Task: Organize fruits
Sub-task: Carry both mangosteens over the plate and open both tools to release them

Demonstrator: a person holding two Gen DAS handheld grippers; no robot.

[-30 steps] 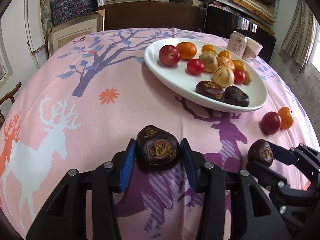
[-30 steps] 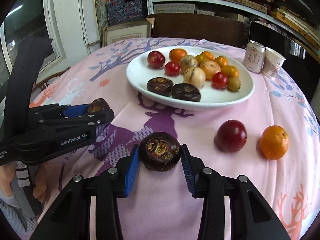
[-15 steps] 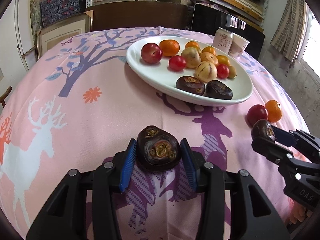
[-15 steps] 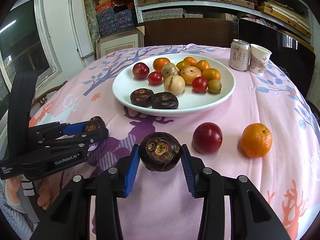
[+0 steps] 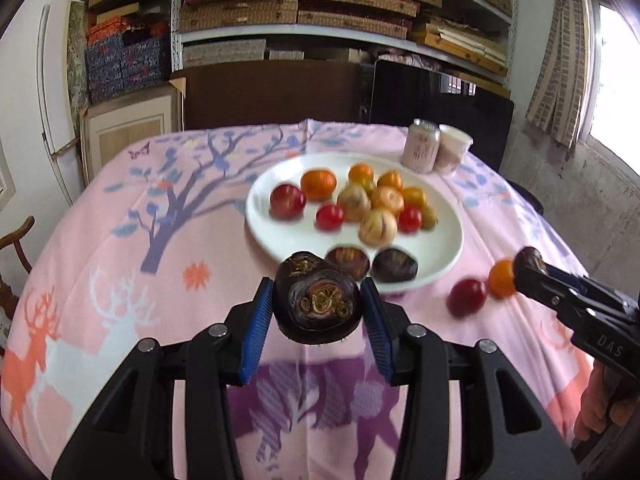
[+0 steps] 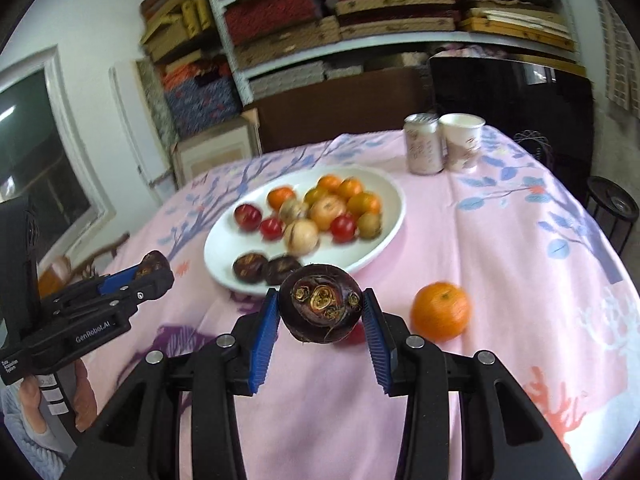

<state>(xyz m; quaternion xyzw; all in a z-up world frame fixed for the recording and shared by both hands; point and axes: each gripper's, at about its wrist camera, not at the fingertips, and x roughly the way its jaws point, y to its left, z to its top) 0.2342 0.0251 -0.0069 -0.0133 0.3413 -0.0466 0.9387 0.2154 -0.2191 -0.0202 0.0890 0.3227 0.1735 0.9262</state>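
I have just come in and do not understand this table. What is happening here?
A person is sorting fruit with two handheld grippers. The left gripper and the right gripper each clamp a dark water chestnut above the pink tablecloth. The white plate already holds two such chestnuts and other fruit. A plum and an orange lie off the plate.

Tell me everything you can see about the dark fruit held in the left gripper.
The dark fruit is roundish, deep purple-brown and wrinkled, with a rough tan curled scar facing the camera. It sits clamped between the left gripper's blue ribbed pads, lifted off the pink tablecloth, just in front of the white plate. Only the pads touch it.
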